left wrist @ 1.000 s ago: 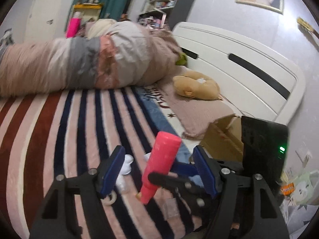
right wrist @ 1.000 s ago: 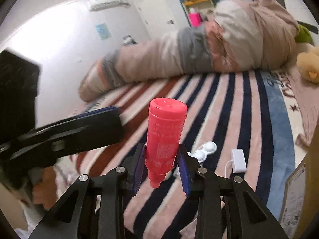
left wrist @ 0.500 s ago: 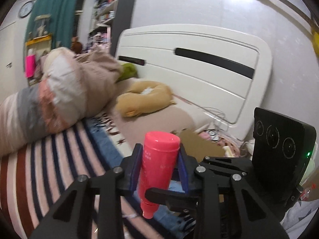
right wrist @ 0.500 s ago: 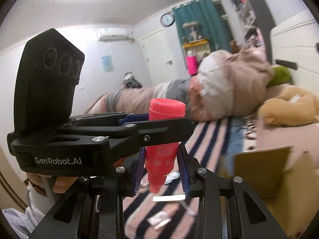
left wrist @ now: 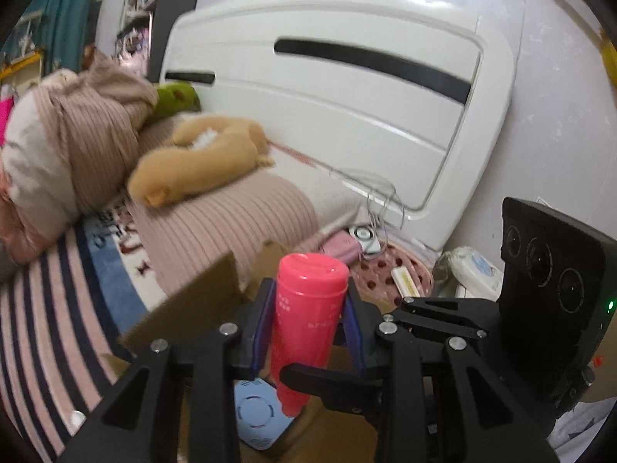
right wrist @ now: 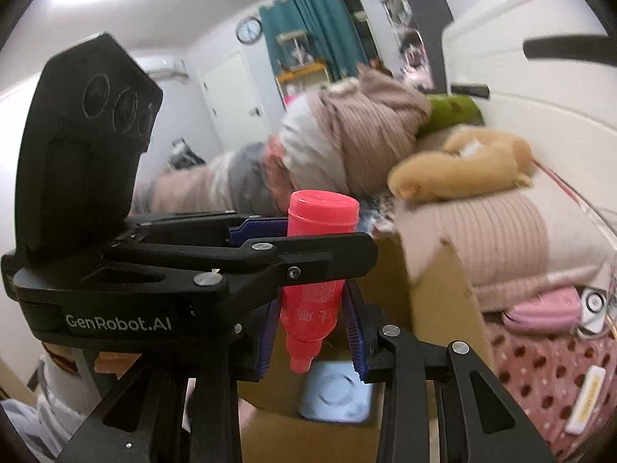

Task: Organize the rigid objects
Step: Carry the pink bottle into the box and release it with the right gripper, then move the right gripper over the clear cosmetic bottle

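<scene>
A pink bottle (left wrist: 304, 316) is held cap-down between both grippers. My left gripper (left wrist: 308, 324) is shut on its body, and my right gripper (right wrist: 312, 332) is shut on it too, crossing the left one at a right angle. In the right wrist view the bottle (right wrist: 316, 270) hangs over an open cardboard box (right wrist: 435, 289). A light blue square device (right wrist: 335, 389) lies on the box floor, also seen in the left wrist view (left wrist: 254, 416). The box flap (left wrist: 200, 301) stands at the left.
The box sits on a striped bed cover (left wrist: 34, 332). A ribbed pink pillow (left wrist: 227, 216), a tan plush toy (left wrist: 200, 166) and a rolled quilt (left wrist: 77, 142) lie behind. A white headboard (left wrist: 347, 96) is at the back. A pink polka-dot basket (right wrist: 547, 378) with small items stands right.
The left gripper has closed on the bottle that the right gripper held. Both grippers have carried it from above the striped cover to above the open box.
</scene>
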Demonstrator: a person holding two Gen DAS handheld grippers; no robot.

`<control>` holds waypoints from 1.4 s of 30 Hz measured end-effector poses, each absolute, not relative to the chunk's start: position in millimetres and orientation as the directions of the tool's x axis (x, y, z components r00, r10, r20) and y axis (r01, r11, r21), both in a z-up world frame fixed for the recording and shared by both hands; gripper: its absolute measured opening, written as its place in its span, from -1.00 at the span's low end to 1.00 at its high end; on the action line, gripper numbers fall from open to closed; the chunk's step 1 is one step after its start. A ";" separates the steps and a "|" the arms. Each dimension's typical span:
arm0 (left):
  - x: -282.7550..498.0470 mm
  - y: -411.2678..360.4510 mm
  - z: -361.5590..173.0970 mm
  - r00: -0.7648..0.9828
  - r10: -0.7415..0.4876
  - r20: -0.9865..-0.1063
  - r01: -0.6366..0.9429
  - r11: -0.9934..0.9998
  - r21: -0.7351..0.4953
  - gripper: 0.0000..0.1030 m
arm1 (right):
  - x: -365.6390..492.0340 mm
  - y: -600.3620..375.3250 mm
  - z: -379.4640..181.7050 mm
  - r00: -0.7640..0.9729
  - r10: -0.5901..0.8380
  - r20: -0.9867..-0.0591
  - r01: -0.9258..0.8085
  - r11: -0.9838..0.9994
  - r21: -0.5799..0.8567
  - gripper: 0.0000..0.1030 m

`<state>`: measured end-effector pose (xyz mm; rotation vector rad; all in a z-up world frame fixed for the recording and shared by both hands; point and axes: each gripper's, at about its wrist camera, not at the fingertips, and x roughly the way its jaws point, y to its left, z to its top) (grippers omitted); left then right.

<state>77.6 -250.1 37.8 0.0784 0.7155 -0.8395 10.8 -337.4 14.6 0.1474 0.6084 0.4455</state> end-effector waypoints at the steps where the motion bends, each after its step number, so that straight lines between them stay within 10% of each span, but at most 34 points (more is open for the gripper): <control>1: 81.1 -254.5 31.5 0.436 -0.652 -0.620 0.701 0.678 -0.220 -0.43 | 12.2 -338.6 10.1 0.726 0.423 -0.543 -0.347 0.906 0.243 -0.46; 9: 90.0 -269.2 8.6 0.387 -0.639 -0.665 0.696 0.676 -0.244 -0.41 | 21.6 -343.9 -19.6 0.696 0.318 -0.643 -0.269 0.947 0.177 -0.45; 18: 79.9 -211.3 28.7 0.450 -0.665 -0.596 0.646 0.703 -0.297 0.19 | 13.3 -334.6 -3.2 0.727 0.297 -0.620 -0.244 0.955 0.170 -0.15; 28: 48.3 -80.3 53.1 0.683 -0.476 -0.554 0.458 0.870 -0.183 0.38 | -0.7 -241.4 29.8 0.701 0.493 -0.516 -0.464 0.864 0.195 -0.01; 42: 36.5 66.6 -61.1 0.721 -0.222 -0.657 0.159 0.975 -0.155 0.41 | -0.6 -114.7 -58.0 0.479 0.536 -0.695 -0.605 0.775 0.181 0.08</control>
